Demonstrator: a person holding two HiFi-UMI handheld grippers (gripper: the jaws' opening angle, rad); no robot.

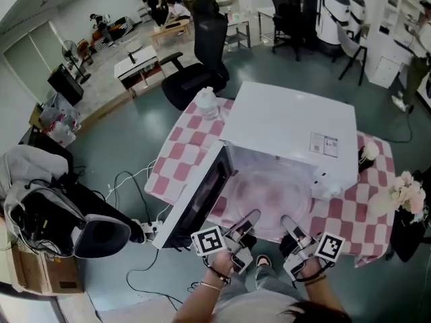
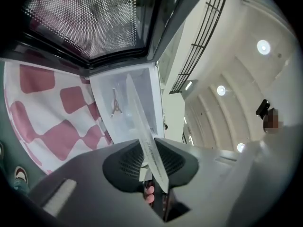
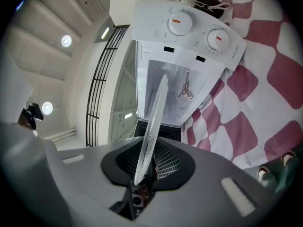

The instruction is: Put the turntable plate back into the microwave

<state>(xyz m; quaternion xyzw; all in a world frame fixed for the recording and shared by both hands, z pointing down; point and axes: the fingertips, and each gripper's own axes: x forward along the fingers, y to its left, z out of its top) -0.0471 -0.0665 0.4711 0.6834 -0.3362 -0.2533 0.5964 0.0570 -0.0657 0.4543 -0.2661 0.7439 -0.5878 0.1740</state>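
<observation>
The clear glass turntable plate hangs level in front of the open white microwave, part of it inside the cavity mouth. My left gripper is shut on its near left rim and my right gripper on its near right rim. In the left gripper view the plate runs edge-on between the pads of the left gripper, with the cavity and its centre coupler ahead. In the right gripper view the plate is clamped by the right gripper, below the two knobs.
The microwave door stands open to the left. The pink-and-white checkered tablecloth carries a plastic bottle at the back left and flowers at the right. A black office chair stands behind; a bag and cables lie on the floor at left.
</observation>
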